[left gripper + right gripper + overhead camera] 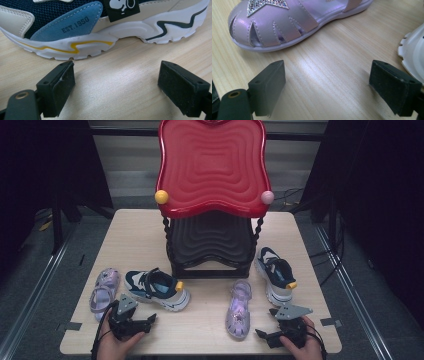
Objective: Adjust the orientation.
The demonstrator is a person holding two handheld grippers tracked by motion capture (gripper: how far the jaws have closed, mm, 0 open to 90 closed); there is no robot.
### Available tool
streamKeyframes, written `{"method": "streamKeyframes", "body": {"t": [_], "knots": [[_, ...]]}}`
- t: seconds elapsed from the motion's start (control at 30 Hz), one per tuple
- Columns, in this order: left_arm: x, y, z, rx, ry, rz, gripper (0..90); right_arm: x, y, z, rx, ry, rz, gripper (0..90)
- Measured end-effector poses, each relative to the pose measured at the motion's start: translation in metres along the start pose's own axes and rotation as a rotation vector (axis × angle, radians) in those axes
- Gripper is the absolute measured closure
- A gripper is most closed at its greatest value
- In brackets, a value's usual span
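The left tool (116, 82) (jaws spread, nothing between them) faces the navy sneaker (105, 25) just ahead on the counter (120, 75); the right tool (327, 85), equally spread, faces the purple sandal (287, 22).

My fingers (183, 91) wear matt black, slightly rough pads. The sneaker (100, 27) shows navy mesh and smooth white rubber; the sandal (287, 25) gleams pearly lilac on the pale wood-grain tabletop (324, 82).

Bare table (205, 327) between sneaker (159, 290) and sandal (238, 310).
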State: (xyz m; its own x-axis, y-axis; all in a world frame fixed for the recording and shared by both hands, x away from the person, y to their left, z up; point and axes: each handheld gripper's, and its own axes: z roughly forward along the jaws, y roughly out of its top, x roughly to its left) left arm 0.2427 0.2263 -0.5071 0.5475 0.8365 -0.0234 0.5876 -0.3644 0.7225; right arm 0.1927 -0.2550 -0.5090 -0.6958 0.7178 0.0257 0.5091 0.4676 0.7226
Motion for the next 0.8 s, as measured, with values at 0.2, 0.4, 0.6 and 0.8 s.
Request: {"method": "streamKeyframes", "body": {"t": [0.2,0.4,0.6,0.8], "knots": [[0.0,0.0,0.0,-0.001,0.001,0.001,15.0,0.0,0.0,0.0,-0.001,0.0,-0.001,13.1],[-0.001,0.0,-0.001,-0.002,0.008,-0.014,16.4,0.0,0.0,0.0,-0.001,0.0,-0.001,13.1],[0.0,0.004,-0.007,0.018,0.022,-0.013,16.9,0.0,0.0,0.0,-0.001,0.0,-0.002,13.1],[-0.003,0.013,-0.021,-0.024,0.038,-0.017,18.3,0.0,0.0,0.0,0.0,0.0,-0.001,13.1]]}}
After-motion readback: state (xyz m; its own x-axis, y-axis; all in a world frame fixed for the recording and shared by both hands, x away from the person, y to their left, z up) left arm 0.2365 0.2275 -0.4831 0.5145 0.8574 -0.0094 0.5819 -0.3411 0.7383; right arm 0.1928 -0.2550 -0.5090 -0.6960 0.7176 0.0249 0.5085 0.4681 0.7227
